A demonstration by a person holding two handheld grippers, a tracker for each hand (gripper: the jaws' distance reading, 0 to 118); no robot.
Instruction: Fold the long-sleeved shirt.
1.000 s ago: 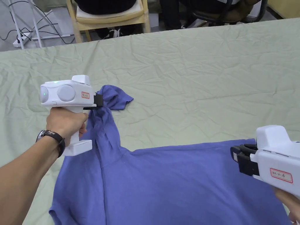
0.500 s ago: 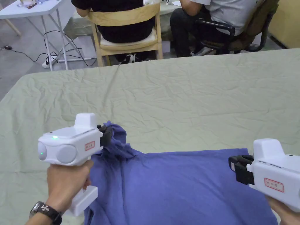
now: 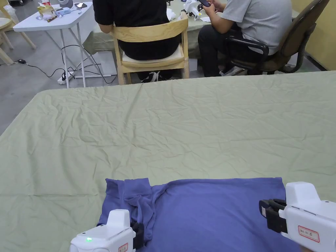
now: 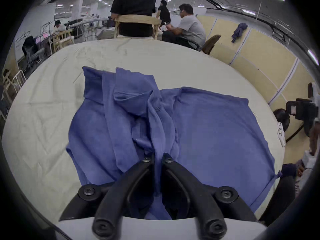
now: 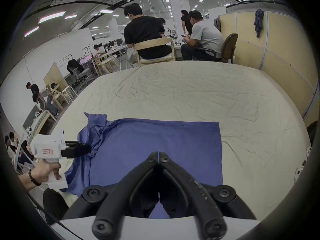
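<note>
At the lower centre of its own view, the left gripper (image 4: 157,159) pinches a bunched sleeve (image 4: 155,122) of the blue shirt (image 3: 213,210), which lies low on the green sheet (image 3: 197,131). The right gripper (image 5: 158,155) is pressed together, holding nothing.

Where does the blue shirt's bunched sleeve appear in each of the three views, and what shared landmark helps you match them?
Head view: bunched sleeve lies lower left, just beyond the left hand-held gripper.
Left gripper view: centre, running up from the jaws shut on it.
Right gripper view: left of centre, beside the other gripper.
Shared landmark: the wooden chair beyond the table's far edge.
</note>
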